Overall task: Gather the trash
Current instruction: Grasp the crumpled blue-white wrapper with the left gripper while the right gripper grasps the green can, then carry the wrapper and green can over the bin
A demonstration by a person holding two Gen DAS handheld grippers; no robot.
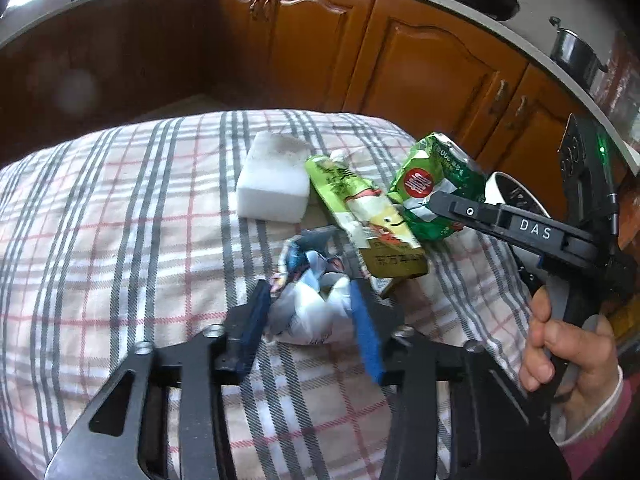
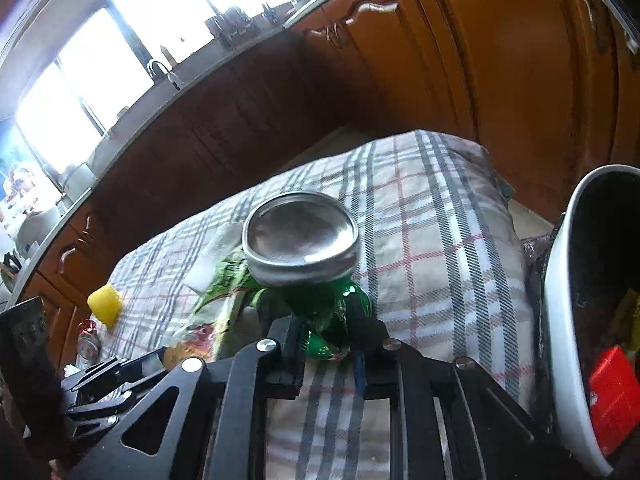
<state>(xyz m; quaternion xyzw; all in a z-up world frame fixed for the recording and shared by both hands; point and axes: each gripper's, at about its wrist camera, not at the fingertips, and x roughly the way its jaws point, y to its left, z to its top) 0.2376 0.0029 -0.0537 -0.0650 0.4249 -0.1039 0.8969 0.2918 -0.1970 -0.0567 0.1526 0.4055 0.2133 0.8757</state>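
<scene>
A table draped in a plaid cloth of grey, pink and cream checks (image 1: pixel 120 216) carries the litter. The left gripper (image 1: pixel 310 312), black with blue pads, has its fingers pressed in on a crumpled white and blue plastic wrapper (image 1: pixel 308 304), which bulges between the pads low in the left wrist view. Just beyond it lies a flattened green and yellow drink carton (image 1: pixel 372 224), its near end touching the wrapper heap, and past that a white rectangular foam block (image 1: pixel 276 176) sits beside the carton's far end.

The right gripper (image 2: pixel 326 336) is clamped narrow on a crushed green aluminium can (image 1: pixel 436 188), held clear of the cloth with its silver base (image 2: pixel 300 236) turned toward the right wrist camera. A person's hand (image 1: pixel 560 344) grips that tool's handle at the right edge of the left view.

A white-rimmed bin with a dark inside (image 2: pixel 560 320) stands at the table's right edge, close to the can (a red piece (image 2: pixel 616 396) already lies inside). A small yellow block (image 2: pixel 105 304) rests near the cloth's left edge, well apart from the rest. The far half of the cloth is bare up to its edge, and brown wooden cabinet doors (image 1: pixel 420 64) stand beyond a strip of floor.
</scene>
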